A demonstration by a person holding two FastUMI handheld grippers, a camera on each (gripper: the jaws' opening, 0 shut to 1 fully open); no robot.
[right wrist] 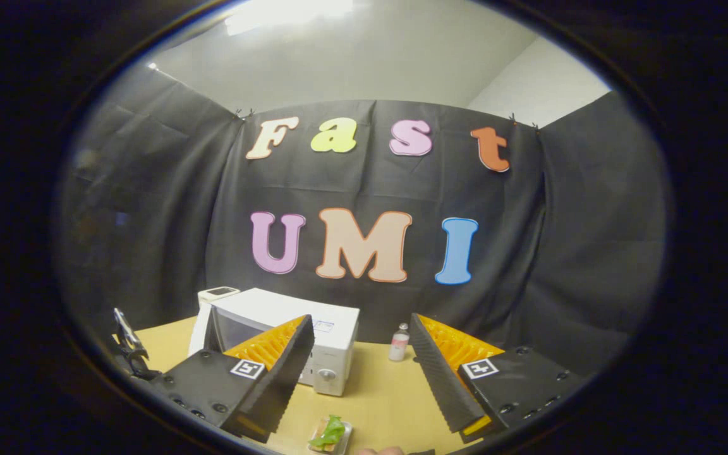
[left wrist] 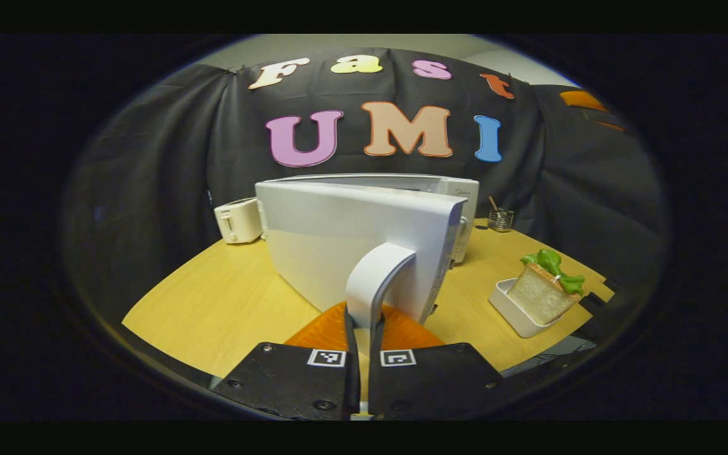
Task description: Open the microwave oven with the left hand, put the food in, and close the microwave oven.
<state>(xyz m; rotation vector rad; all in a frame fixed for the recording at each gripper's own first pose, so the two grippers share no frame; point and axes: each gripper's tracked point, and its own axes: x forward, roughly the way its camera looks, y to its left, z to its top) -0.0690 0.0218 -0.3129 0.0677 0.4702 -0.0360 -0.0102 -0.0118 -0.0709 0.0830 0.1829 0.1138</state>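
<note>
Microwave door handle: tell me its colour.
White, like the door; the microwave door handle shows best in the left gripper view.

The microwave oven (left wrist: pixel 364 243) bears a small brand mark, perhaps, too blurred to read

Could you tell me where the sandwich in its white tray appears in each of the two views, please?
Left gripper view: the sandwich stands at right, on the table's front right part, right of the open microwave door.
Right gripper view: it lies at the bottom centre, below and between the open tongs.
Shared landmark: the white microwave.
</note>
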